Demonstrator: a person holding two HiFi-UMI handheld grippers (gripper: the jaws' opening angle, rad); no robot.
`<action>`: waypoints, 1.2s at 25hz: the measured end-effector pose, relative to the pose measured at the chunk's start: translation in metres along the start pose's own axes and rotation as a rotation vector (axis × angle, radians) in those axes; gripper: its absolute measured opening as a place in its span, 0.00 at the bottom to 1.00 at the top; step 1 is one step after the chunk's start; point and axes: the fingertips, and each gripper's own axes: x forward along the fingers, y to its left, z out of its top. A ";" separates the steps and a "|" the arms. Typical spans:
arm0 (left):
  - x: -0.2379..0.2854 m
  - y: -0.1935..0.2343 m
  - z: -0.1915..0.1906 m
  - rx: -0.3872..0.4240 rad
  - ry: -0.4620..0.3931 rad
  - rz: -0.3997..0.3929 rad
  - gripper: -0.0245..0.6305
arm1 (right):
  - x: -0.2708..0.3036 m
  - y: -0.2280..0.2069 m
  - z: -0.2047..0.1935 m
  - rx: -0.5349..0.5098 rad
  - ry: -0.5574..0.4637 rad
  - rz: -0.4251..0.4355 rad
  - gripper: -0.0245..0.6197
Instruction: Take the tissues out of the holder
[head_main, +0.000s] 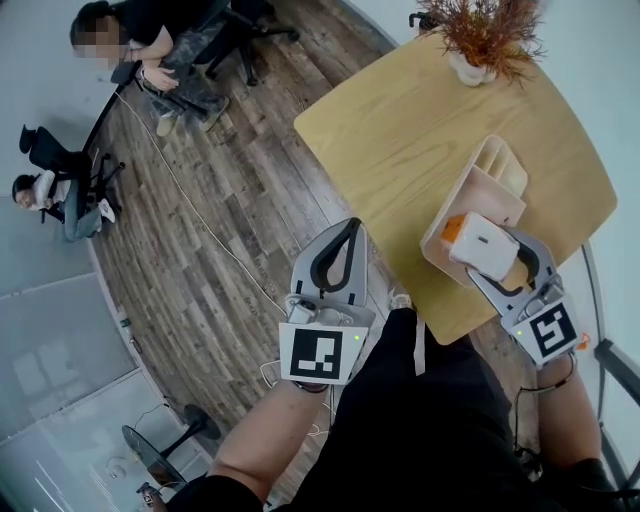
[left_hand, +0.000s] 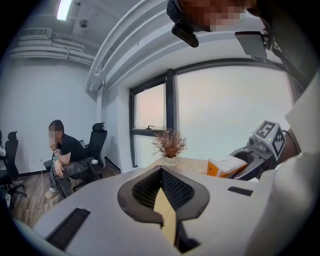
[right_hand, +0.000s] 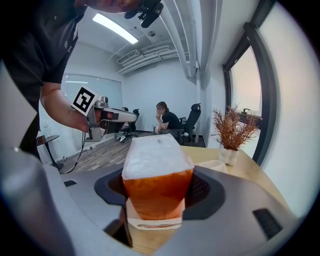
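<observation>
Nearest us, at the bottom of the head view, are the operator's dark trousers (head_main: 430, 420) and bare forearms. The left gripper (head_main: 349, 228) hangs just left of centre, over the wooden floor (head_main: 220, 200) and off the near edge of the worktop (head_main: 400, 130). Its fingers (left_hand: 142, 190) meet at the tips with nothing between them.

At lower right, the right gripper (right_hand: 159, 187) reaches over the worktop's near edge. Its fingers (right_hand: 205, 190) are clamped on either side of the tissue pack (head_main: 483, 243), an orange packet with a white top. The pack stands upright at the near end of the pale wooden holder (head_main: 490, 185). In the right gripper view a strip of light wood shows directly beneath it. We cannot tell whether the pack has cleared the holder or still sits in it.

The holder lies slantwise on the right part of the worktop, its divided far end pointing to the upper right. Beyond it, at the top of the frame, a dried reddish plant (head_main: 485, 30) stands in a white pot (head_main: 470, 68) near the worktop's far edge.

A white cable (head_main: 190, 200) runs across the floor to the left. In the upper left corner a person in dark clothes (head_main: 165, 45) sits in an office chair. A second seated person (head_main: 45, 190) is at the far left edge.
</observation>
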 end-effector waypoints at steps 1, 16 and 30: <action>-0.002 0.001 0.007 0.002 -0.012 0.005 0.04 | -0.002 -0.001 0.004 -0.004 -0.002 -0.002 0.48; -0.029 0.011 0.082 0.051 -0.113 0.036 0.04 | -0.031 -0.011 0.077 -0.084 -0.001 -0.026 0.48; -0.058 0.020 0.152 0.089 -0.221 0.050 0.04 | -0.061 -0.016 0.136 -0.088 -0.062 -0.077 0.48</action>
